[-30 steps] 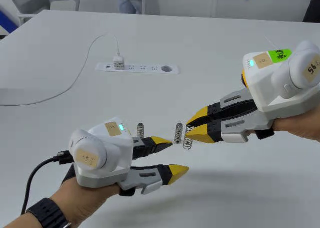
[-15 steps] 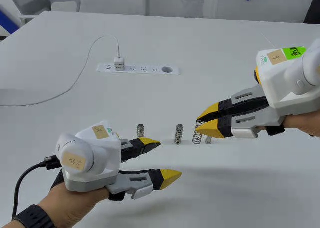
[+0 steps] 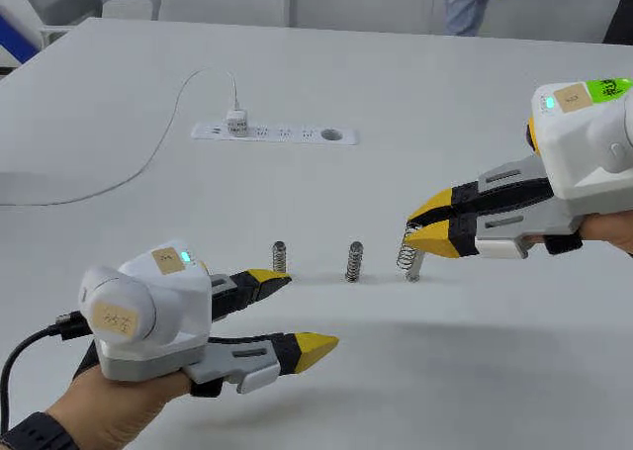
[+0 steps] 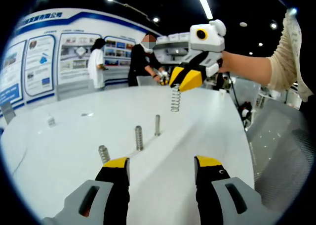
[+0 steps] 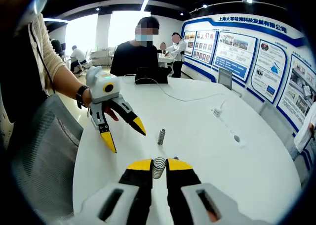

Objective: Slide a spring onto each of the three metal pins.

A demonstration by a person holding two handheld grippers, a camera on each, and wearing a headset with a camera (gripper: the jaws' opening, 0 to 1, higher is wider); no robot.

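Right gripper (image 3: 423,230) is gripping the last spring (image 3: 406,253) by its top coils, fingers (image 5: 140,165) closed on it. Spring is hanging below the tips, long axis close to upright, slightly tilted. Bare pin (image 3: 414,270) is standing upright on the surface (image 3: 475,104). In the head view the spring's lower end is sitting just beside the pin top. The left gripper view is showing the spring above the pin and off to one side, apart, so it is not threaded yet. Coming move is turning on that: the open end of the coil needs lining up over the pin tip, then going straight down along the pin axis. Right hand is the nearer one, reaching in from the right, gripper roughly level, tips pointing left and slightly down. Left spring (image 3: 279,257) and middle spring (image 3: 353,262) are already sitting on their pins, in a row with the bare one. Left gripper (image 3: 297,312) is hovering low at the near left, fingers spread open, holding nothing, well apart from the bare pin.
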